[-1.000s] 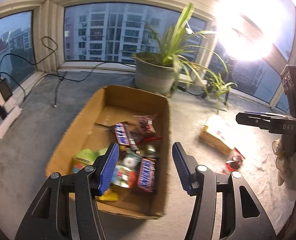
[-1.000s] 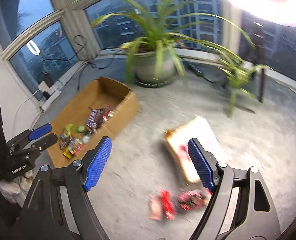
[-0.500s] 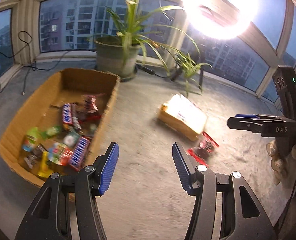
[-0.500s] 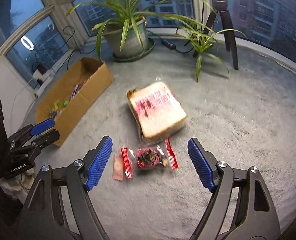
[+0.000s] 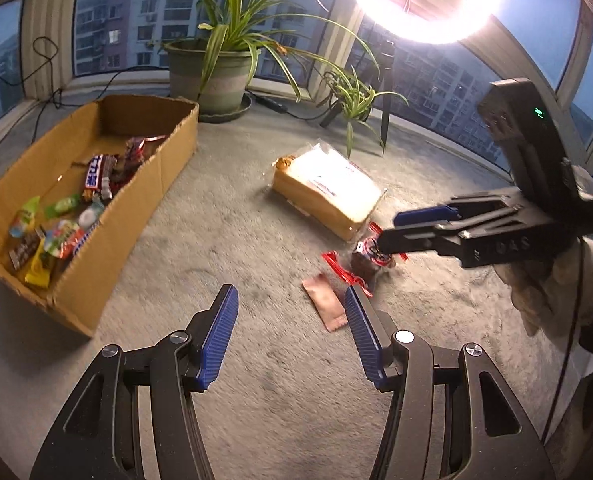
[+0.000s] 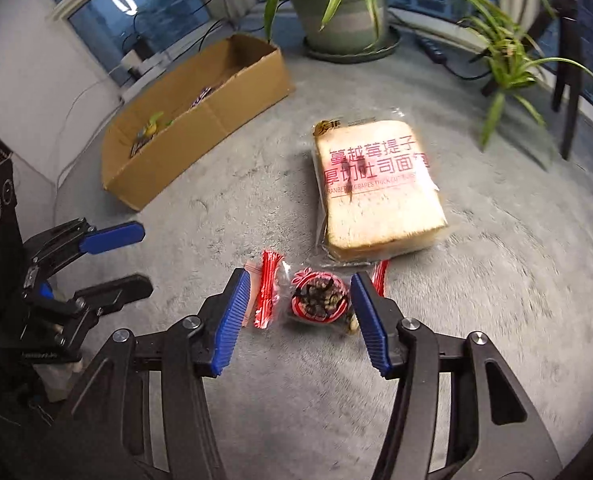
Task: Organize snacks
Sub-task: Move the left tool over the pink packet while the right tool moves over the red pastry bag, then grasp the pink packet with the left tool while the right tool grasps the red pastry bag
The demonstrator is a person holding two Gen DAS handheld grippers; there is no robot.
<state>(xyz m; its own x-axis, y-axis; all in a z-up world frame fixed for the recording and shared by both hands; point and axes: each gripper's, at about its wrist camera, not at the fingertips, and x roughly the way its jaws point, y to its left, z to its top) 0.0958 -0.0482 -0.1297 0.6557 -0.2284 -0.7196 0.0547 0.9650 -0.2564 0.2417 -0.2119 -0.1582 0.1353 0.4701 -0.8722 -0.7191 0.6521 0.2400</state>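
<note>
A clear snack packet with red ends and a dark round sweet (image 6: 316, 300) lies on the grey carpet in front of a bagged loaf of sliced bread (image 6: 376, 188). My right gripper (image 6: 300, 280) points down over the packet, jaws closing, pads either side of it and not pressing. From the left wrist, the right gripper (image 5: 388, 232) has its tips at that packet (image 5: 360, 264). My left gripper (image 5: 290, 296) hangs open over bare carpet with nothing between its fingers; a small brown sachet (image 5: 324, 304) lies by its right finger. The cardboard box (image 5: 168, 160) at the left holds several wrapped snacks.
A large potted plant (image 5: 212, 76) and a small one (image 5: 356, 96) stand by the windows behind the box and the bread (image 5: 328, 188). A ring light on a tripod (image 5: 388, 80) is at the back. Cables run along the sill. A gloved hand (image 5: 556, 280) holds the right gripper.
The left gripper swung right, away from above the box, and now faces the bread and packet. The right gripper dropped toward the red packet and its jaws narrowed around it.
</note>
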